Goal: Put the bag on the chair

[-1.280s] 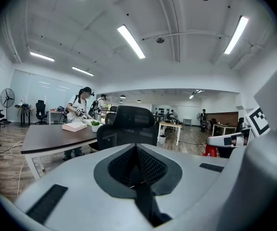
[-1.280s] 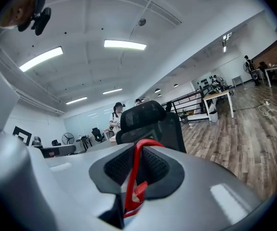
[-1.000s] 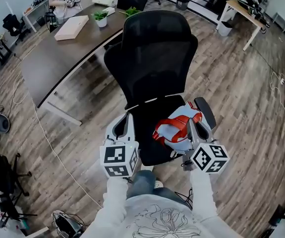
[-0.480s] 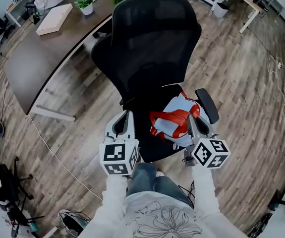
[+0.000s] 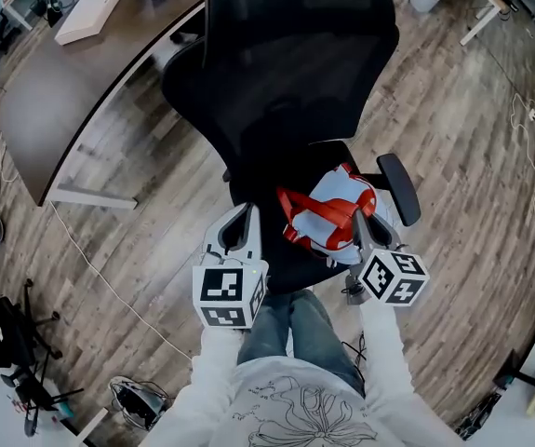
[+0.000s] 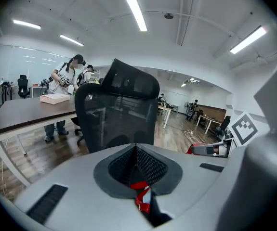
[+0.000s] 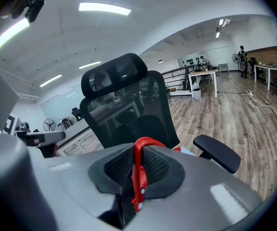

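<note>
A light-blue bag [image 5: 341, 203] with red straps lies on the right part of the black office chair's seat [image 5: 267, 180], beside the right armrest [image 5: 399, 187]. My right gripper [image 5: 365, 226] sits at the bag's near edge, shut on a red strap [image 7: 138, 170] that loops over its pads. My left gripper [image 5: 246, 220] hovers over the seat's front left, just left of the bag. Its jaws are closed, and a short piece of red strap [image 6: 140, 196] is caught low between them. How that piece joins the bag is hidden under the gripper.
The chair's tall mesh back [image 5: 295, 45] rises right ahead. A dark curved desk [image 5: 72, 82] with a flat box [image 5: 90, 12] stands at the far left. Cables [image 5: 90, 268] trail over the wooden floor on the left. People stand behind the desk [image 6: 68, 78].
The head camera has moved forward over the chair, so the chair looms larger. Both grippers and the bag have edged slightly further onto the seat, grips unchanged.
</note>
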Demonstrator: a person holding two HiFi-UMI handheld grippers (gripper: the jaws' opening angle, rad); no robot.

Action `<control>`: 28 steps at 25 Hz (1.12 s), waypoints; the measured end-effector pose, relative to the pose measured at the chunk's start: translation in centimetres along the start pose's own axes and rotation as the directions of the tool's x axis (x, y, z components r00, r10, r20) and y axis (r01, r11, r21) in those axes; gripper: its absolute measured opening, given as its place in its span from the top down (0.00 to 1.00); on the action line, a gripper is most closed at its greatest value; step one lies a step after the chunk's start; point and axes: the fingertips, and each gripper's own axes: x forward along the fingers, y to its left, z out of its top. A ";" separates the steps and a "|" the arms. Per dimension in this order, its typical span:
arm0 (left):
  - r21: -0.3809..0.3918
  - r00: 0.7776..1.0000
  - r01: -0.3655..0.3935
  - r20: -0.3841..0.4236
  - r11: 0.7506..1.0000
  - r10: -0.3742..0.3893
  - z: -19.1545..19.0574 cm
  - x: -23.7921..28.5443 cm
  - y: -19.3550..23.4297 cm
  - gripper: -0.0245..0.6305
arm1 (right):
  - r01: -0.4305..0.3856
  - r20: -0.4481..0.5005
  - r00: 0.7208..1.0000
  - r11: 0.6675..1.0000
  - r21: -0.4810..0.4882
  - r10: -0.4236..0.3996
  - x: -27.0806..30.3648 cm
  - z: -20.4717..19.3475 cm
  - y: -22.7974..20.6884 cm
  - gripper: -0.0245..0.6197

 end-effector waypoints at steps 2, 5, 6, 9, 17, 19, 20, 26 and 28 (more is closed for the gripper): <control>-0.005 1.000 -0.006 -0.014 1.000 0.006 -0.5 0.5 0.2 0.95 | 0.007 -0.030 1.000 1.000 0.002 -0.007 1.0 -0.9 -0.7 0.87; -0.011 0.999 -0.022 -0.031 1.000 0.022 -1.1 1.0 0.8 0.95 | 0.013 -0.077 0.997 1.000 0.012 -0.012 2.4 -2.3 -1.5 0.87; -0.015 0.999 -0.028 -0.037 1.000 0.027 -1.3 1.1 1.0 0.95 | 0.013 -0.094 0.996 1.000 0.013 -0.012 2.9 -2.8 -1.8 0.87; -0.027 0.998 -0.041 -0.056 0.999 0.039 -2.1 1.8 1.5 0.95 | 0.008 -0.138 0.990 1.000 0.006 -0.007 4.5 -3.9 -2.1 0.87; -0.048 0.994 -0.063 -0.089 0.997 0.059 -3.3 3.1 2.2 0.95 | -0.054 -0.157 0.986 0.999 -0.007 0.052 8.9 -4.1 -1.3 0.87; -0.052 0.993 -0.069 -0.096 0.996 0.064 -3.4 3.5 2.2 0.95 | -0.067 -0.157 0.986 0.998 -0.006 0.065 10.2 -3.8 -1.2 0.87; -0.053 0.993 -0.072 -0.098 0.996 0.066 -3.5 3.7 2.2 0.95 | -0.071 -0.159 0.985 0.997 -0.008 0.069 10.7 -3.7 -1.1 0.87; -0.082 0.992 -0.086 -0.099 0.993 0.078 -3.7 4.2 1.9 0.95 | -0.101 -0.172 0.980 0.995 -0.022 0.096 12.2 -3.8 0.1 0.87; -0.081 0.993 -0.082 -0.097 0.993 0.074 -3.7 4.2 1.6 0.95 | -0.100 -0.173 0.981 0.994 -0.046 0.091 12.2 -3.9 0.2 0.86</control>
